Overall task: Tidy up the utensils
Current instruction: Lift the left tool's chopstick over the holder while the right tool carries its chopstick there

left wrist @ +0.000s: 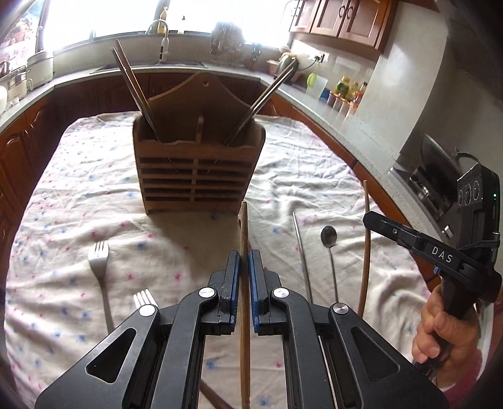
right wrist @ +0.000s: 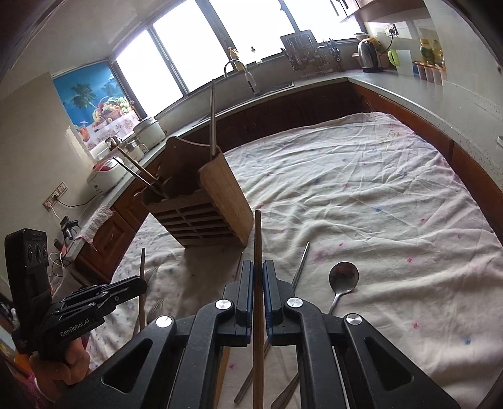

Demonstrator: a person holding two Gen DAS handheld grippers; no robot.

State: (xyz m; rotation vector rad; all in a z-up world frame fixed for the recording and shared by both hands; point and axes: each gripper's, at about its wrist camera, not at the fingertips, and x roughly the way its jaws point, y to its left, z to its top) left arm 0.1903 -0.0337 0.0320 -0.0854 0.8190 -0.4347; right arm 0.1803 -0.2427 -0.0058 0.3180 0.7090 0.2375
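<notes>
Both tongs clamped: left tongs (left wrist: 244, 261) on wooden chopstick (left wrist: 244, 232), right tongs (right wrist: 257, 270) on another chopstick (right wrist: 257, 239), w/ holder (left wrist: 196, 170) ahead.

Brown slatted wooden utensil holder (left wrist: 196, 163), white tablecloth (left wrist: 78, 188) with small pink and blue flower print, silver fork (left wrist: 100, 261), dark silver spoon (right wrist: 343, 277), black grippers with blue jaw pads, grey counter (right wrist: 456, 103), reddish-brown cabinets (left wrist: 342, 19).

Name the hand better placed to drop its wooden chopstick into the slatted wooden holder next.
Probably left. The left gripper, shut on a wooden chopstick, faces the slatted wooden utensil holder head-on. The right gripper views the holder from its side, off to the left.
</notes>
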